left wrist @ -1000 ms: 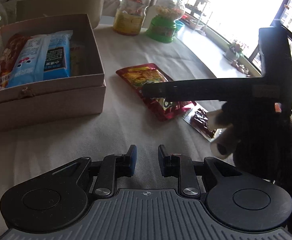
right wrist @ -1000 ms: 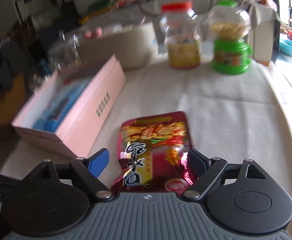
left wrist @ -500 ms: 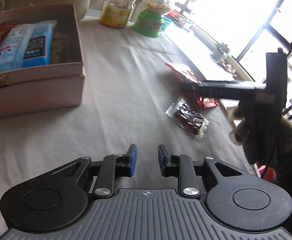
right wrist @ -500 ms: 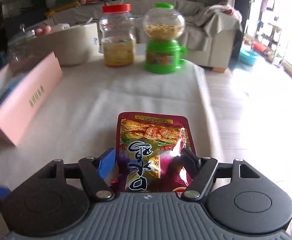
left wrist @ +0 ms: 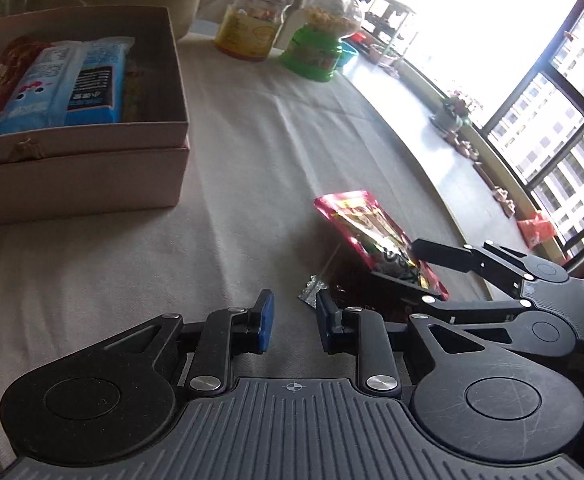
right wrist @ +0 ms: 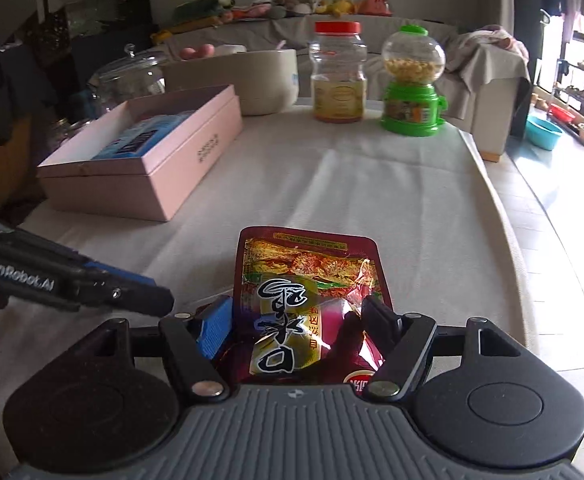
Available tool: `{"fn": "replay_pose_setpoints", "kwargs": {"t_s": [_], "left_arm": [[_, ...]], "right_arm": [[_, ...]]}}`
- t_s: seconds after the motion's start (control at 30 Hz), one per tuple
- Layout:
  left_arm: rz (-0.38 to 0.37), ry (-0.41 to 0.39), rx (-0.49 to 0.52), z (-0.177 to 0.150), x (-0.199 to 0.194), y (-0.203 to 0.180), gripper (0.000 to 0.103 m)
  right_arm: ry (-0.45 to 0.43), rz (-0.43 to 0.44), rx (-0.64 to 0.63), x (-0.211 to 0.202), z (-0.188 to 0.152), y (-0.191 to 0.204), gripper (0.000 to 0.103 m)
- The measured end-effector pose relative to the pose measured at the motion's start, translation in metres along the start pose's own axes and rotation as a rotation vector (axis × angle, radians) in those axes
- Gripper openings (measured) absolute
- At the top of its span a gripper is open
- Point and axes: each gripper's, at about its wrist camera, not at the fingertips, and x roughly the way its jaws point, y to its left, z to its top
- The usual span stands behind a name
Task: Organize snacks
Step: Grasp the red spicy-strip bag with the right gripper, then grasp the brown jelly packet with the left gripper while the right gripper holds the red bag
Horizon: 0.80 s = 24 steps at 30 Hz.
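A red snack packet (right wrist: 308, 280) sits between the pads of my right gripper (right wrist: 296, 320), which is shut on its lower half. In the left wrist view the red snack packet (left wrist: 366, 224) hangs tilted above the tablecloth, held by my right gripper (left wrist: 418, 272). Under it lies a small clear packet (left wrist: 312, 292) with a dark snack, mostly hidden. My left gripper (left wrist: 294, 320) hovers just left of that packet, its jaws a little apart with nothing between them. From the right wrist camera my left gripper (right wrist: 159, 298) reaches in from the left. The open pink box (left wrist: 79, 176) holds a blue packet (left wrist: 63, 84) and other snacks.
At the far end of the table stand a red-lidded jar (right wrist: 338, 76), a green candy dispenser (right wrist: 412, 84), a beige bowl (right wrist: 259, 80) and a glass jar (right wrist: 127, 76). The pink box (right wrist: 171, 168) is at the left. The table's curved edge (right wrist: 508, 240) runs along the right.
My right gripper has narrowed onto the red packet and lifted it off the cloth, carrying it back toward my left gripper. The left gripper has kept its place and gap.
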Motion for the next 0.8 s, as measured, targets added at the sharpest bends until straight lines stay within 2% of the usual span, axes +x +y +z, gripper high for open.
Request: {"fn": "replay_pose_setpoints", "kwargs": {"t_s": [0.07,0.17,0.2,0.27,0.37,0.4,0.47,0.53,0.6,0.7,0.8], "left_arm": [[-0.01,-0.003,0.008,-0.002,-0.005,-0.002,0.026],[-0.076,0.033,0.052,-0.009,-0.008,-0.014,0.026],[-0.096,0.045,0.069,-0.011,-0.008,-0.019,0.026],[-0.114,0.06,0.099,-0.016,-0.007,-0.027,0.026],[-0.091,0.052,0.108,-0.018,-0.007,-0.027,0.026],[-0.069,0.041,0.102,-0.017,-0.007,-0.023,0.026],[-0.019,0.014,0.084,-0.015,-0.011,-0.016,0.026],[0.008,0.005,0.051,-0.012,-0.014,-0.009,0.026],[0.007,0.002,0.039,-0.011,-0.015,-0.008,0.026],[0.01,-0.014,0.061,-0.011,-0.013,-0.017,0.026],[0.053,-0.036,0.161,-0.015,-0.006,-0.038,0.026]], "right_arm": [[-0.012,-0.034,-0.008,0.001,-0.001,-0.001,0.071],[-0.043,-0.192,-0.03,0.008,-0.005,-0.011,0.071],[-0.044,-0.22,-0.044,0.01,-0.006,-0.013,0.072],[-0.043,-0.206,-0.057,0.008,-0.007,-0.014,0.073],[-0.037,-0.19,-0.124,0.001,-0.015,0.0,0.075],[-0.037,-0.163,-0.122,-0.002,-0.017,0.004,0.076],[-0.026,-0.056,-0.09,-0.008,-0.02,0.008,0.087],[-0.039,0.017,-0.079,-0.014,-0.025,0.013,0.088],[-0.054,0.014,-0.056,-0.016,-0.026,0.011,0.088],[-0.064,-0.05,0.083,-0.017,-0.027,-0.008,0.088],[-0.088,-0.053,0.253,-0.02,-0.031,-0.036,0.088]]}}
